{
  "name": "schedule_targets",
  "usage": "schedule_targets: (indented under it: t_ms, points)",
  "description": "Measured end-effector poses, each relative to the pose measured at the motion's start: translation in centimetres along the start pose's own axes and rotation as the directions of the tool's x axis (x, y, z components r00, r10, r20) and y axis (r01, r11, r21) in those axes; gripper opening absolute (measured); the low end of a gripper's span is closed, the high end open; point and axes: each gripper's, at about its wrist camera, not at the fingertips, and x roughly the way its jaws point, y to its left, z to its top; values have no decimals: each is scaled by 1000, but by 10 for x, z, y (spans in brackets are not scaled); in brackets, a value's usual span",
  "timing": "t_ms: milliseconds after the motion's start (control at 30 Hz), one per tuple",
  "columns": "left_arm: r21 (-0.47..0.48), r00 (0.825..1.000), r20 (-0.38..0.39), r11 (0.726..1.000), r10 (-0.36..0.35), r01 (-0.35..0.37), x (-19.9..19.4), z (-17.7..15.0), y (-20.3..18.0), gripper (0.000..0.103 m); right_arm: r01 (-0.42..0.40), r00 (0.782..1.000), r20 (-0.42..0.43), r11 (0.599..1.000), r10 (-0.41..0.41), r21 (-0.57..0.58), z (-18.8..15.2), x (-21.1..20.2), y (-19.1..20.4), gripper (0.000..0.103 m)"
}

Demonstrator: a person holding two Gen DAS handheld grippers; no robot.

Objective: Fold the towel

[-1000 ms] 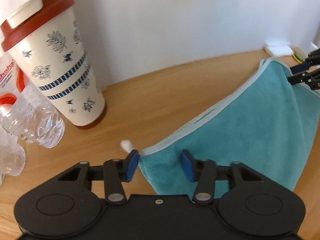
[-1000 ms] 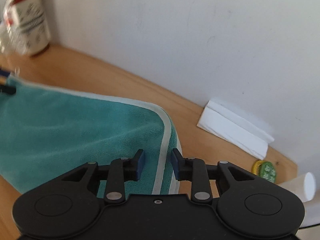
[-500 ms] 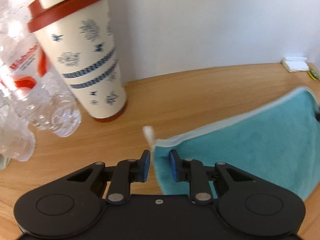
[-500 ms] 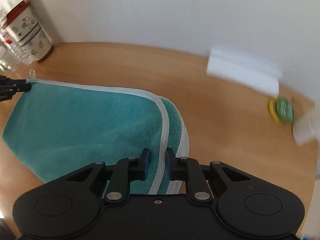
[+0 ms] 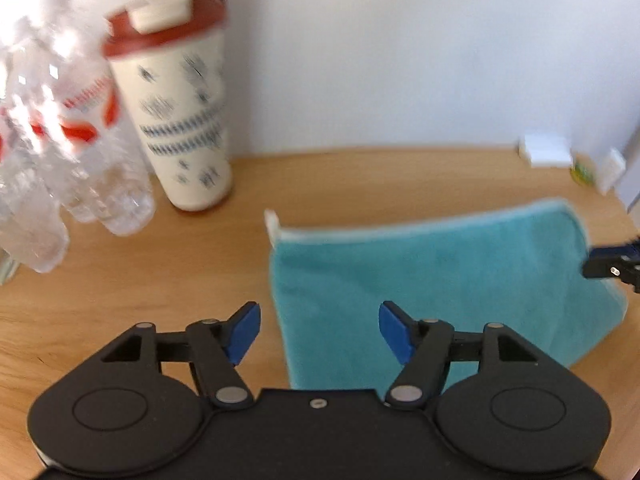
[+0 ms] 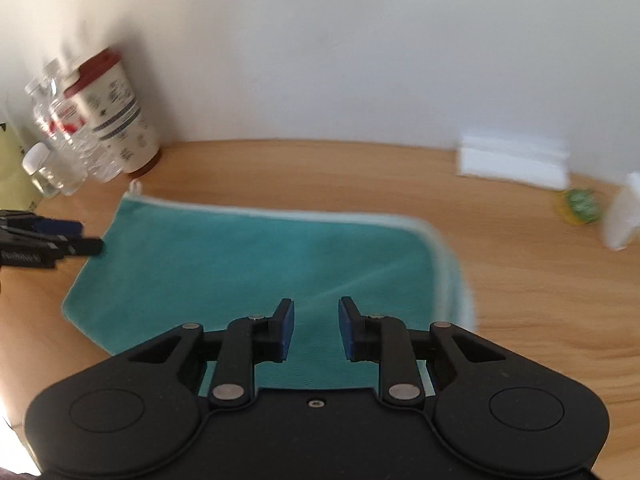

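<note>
A teal towel [image 5: 440, 276] with a pale border lies folded flat on the wooden table, also seen as the towel [image 6: 256, 264] from the right. My left gripper [image 5: 320, 330] hovers open above the towel's left edge, holding nothing. My right gripper [image 6: 316, 328] is open over the towel's near right part, nothing between its blue pads. The right gripper's tips [image 5: 608, 264] show at the towel's right edge in the left view. The left gripper's tips [image 6: 60, 240] sit beside the towel's left edge in the right view.
A cream tumbler with a red lid [image 5: 180, 120] and clear plastic bottles [image 5: 60, 160] stand at the back left by the white wall. A white folded paper [image 6: 514, 160], a yellow-green object [image 6: 578, 206] and a white object [image 6: 624, 212] sit at the back right.
Both grippers let go of the towel corners, opened and pulled back and up. The towel now lies flat on the table.
</note>
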Motion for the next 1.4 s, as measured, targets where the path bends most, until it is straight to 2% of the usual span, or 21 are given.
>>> schedule_targets:
  t_ms: [100, 167, 233, 300, 367, 500, 567, 633, 733, 833, 933, 1000, 1033, 1100, 1167, 1233, 1300, 1333, 1400]
  points:
    - [8, 999, -23, 999, 44, -44, 18, -9, -2, 67, 54, 998, 9, 999, -54, -7, -9, 7, -4, 20]
    - [-20, 998, -39, 998, 54, -54, 23, -13, 2, 67, 76, 997, 22, 997, -76, 7, -12, 4, -11, 19]
    - [-25, 997, -49, 998, 62, -63, 25, -11, 3, 71, 149, 989, 17, 989, -150, 21, -13, -4, -22, 18]
    - [-23, 995, -60, 997, 77, -78, 25, -8, 3, 70, 177, 984, 6, 983, -178, 49, -10, -8, -30, 19]
    - [-53, 996, -59, 996, 73, -76, 19, -5, 5, 70, 168, 986, 4, 984, -168, 65, -7, -11, -32, 24]
    - [-50, 998, -17, 996, 68, -69, 13, -2, 2, 70, 42, 998, 50, 999, -42, 8, -1, -3, -1, 24]
    - [-19, 995, -35, 995, 95, -96, 23, -3, -2, 70, 35, 998, 45, 999, -35, -14, 4, 10, 10, 24]
    - [-21, 995, -33, 995, 96, -96, 29, -3, 1, 70, 104, 993, 48, 995, -104, 8, 5, 20, 6, 23]
    - [-52, 996, -36, 995, 79, -81, 35, -1, 8, 70, 121, 990, 58, 983, -130, 141, 8, 15, -23, 15]
    - [-59, 997, -33, 995, 75, -76, 38, -2, 11, 72, 197, 977, 54, 967, -207, 159, 9, 8, -38, 14]
    - [-92, 996, -49, 993, 74, -78, 37, -2, 13, 72, 237, 968, 39, 954, -248, 186, 10, 2, -44, 15]
    - [-102, 995, -61, 991, 82, -88, 34, -1, 12, 74, 257, 962, 40, 946, -270, 198, 10, -4, -40, 24]
    - [-100, 993, -64, 990, 95, -101, 31, 0, 10, 79, 277, 955, 46, 939, -292, 203, 10, -10, -34, 30]
    - [-97, 991, -66, 988, 114, -120, 21, 2, 7, 86, 295, 948, 62, 932, -313, 210, 10, -23, -20, 33]
    - [-105, 992, -64, 988, 106, -112, 9, 4, 3, 90, 292, 947, 69, 932, -313, 217, 8, -35, -8, 40]
    - [-120, 994, -60, 988, 88, -95, -4, 5, -1, 99, 289, 946, 82, 928, -315, 233, 4, -52, 7, 60]
    - [-124, 995, -47, 987, 93, -98, -19, 7, -5, 102, 284, 945, 92, 928, -313, 240, 1, -67, 20, 65]
    - [-122, 994, -43, 987, 99, -103, -30, 9, -9, 102, 281, 948, 85, 930, -308, 236, 0, -77, 28, 71]
    - [-120, 994, -38, 987, 104, -108, -47, 11, -14, 103, 284, 950, 63, 930, -306, 232, 0, -88, 36, 73]
